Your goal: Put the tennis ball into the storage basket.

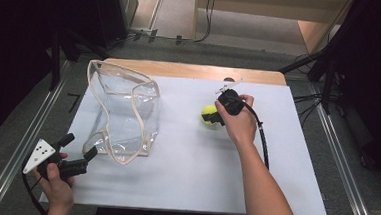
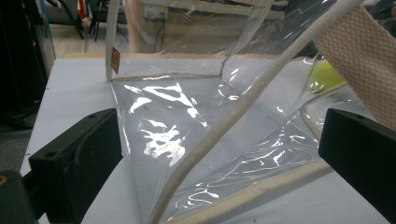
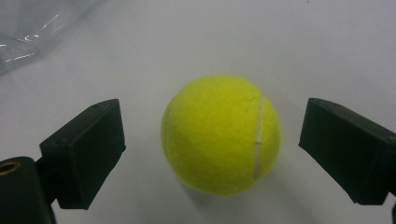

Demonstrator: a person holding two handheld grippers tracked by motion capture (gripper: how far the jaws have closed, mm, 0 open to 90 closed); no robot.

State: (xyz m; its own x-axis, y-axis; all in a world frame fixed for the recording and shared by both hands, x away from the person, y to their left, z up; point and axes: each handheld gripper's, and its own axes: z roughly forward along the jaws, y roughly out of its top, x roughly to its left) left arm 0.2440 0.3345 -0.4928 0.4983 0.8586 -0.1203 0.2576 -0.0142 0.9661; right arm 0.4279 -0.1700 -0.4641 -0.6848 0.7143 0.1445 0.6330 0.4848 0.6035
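Ball (image 3: pixel 220 134) on bench (image 1: pixel 184 182), right of clear bag (image 1: pixel 123 113); light, springy, fuzzy, apt to roll; best pinched across its middle; right gripper (image 3: pixel 212 149) jaws spread either side, not touching; left gripper (image 2: pixel 219 154) jaws spread at bag's corner.

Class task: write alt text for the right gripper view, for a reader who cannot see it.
A yellow-green tennis ball sits on a white table between the two black jaws of the right claw, which stand apart from it on either side. The edge of a clear bag shows at top left.

High view looks down on table (image 1: pixel 183 187); gripper views sit close, level, sharing it
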